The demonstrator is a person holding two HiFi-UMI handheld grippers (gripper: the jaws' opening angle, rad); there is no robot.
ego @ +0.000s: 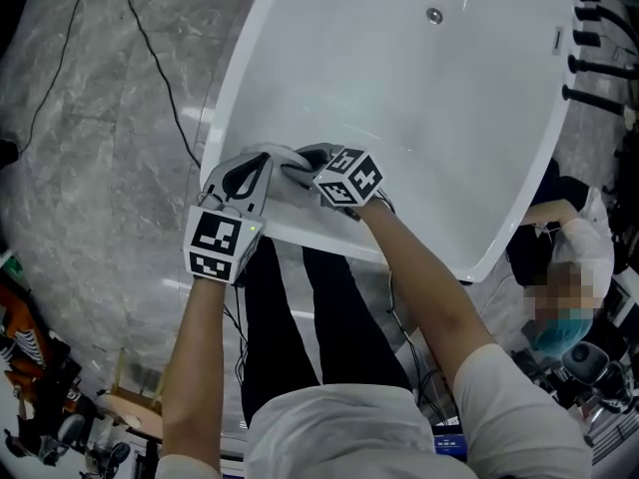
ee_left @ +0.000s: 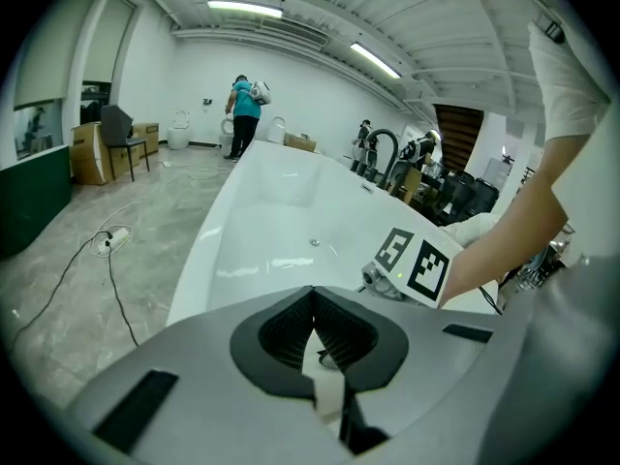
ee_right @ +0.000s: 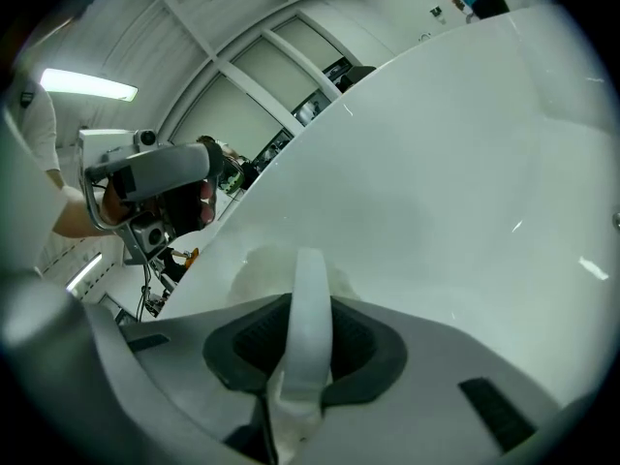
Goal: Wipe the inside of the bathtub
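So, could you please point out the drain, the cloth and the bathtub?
drain (ego: 434,14), head view, its centre
cloth (ee_right: 310,303), right gripper view, strip between the jaws
bathtub (ego: 479,118), head view, bare inner floor

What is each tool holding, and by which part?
Both hold the white cloth: left tool pinches a small fold, right tool a bunched strip; which edge can't be told.

The bathtub (ego: 419,98) runs past the head view's top edge, so its far end is cut off. At its near rim, the cloth (ee_right: 308,342) is mostly hidden inside the left tool (ee_left: 312,298) and right tool (ee_right: 308,298). Black taps (ego: 599,68) on the bathtub's right side are clipped by the edge.
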